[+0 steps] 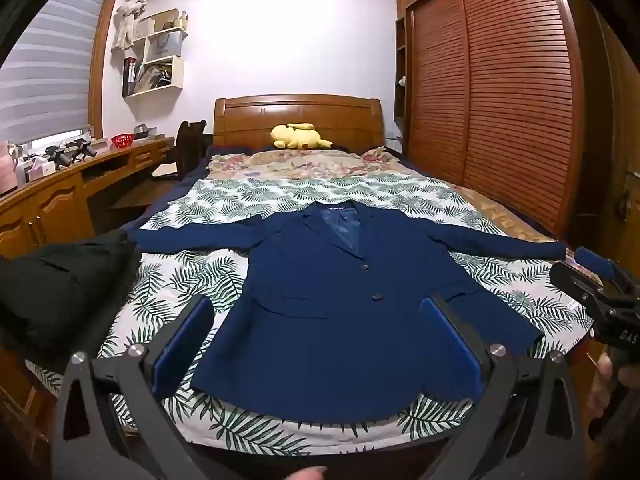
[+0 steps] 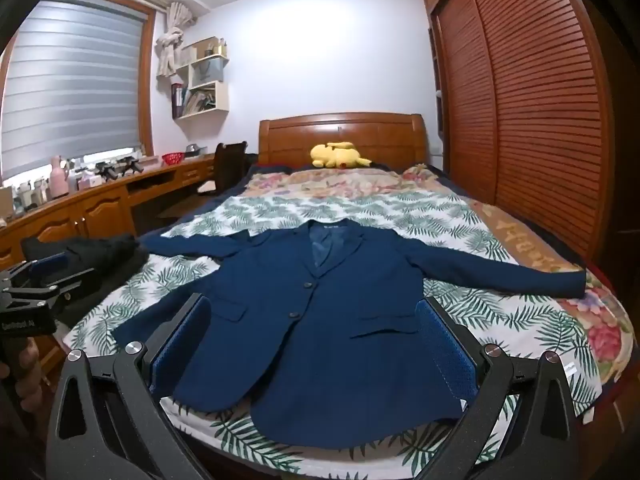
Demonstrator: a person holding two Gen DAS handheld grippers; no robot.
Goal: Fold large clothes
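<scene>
A dark blue blazer [image 1: 340, 304] [image 2: 328, 320] lies flat and face up on the leaf-print sheet [image 1: 180, 280], buttoned, both sleeves spread out sideways, hem toward me. My left gripper [image 1: 316, 308] hovers open above the hem with nothing between its blue pads. My right gripper [image 2: 314, 312] is open too, held over the blazer's lower front with nothing in it. The right gripper shows at the right edge of the left wrist view [image 1: 600, 280], and the left gripper [image 2: 44, 276] shows at the left edge of the right wrist view. Neither touches the cloth.
A black garment [image 1: 64, 292] [image 2: 100, 252] sits heaped on the bed's left corner. A yellow plush toy [image 1: 300, 136] rests by the wooden headboard [image 1: 296, 114]. A wooden desk [image 1: 80, 184] with clutter runs along the left; slatted wardrobe doors [image 1: 500, 100] line the right.
</scene>
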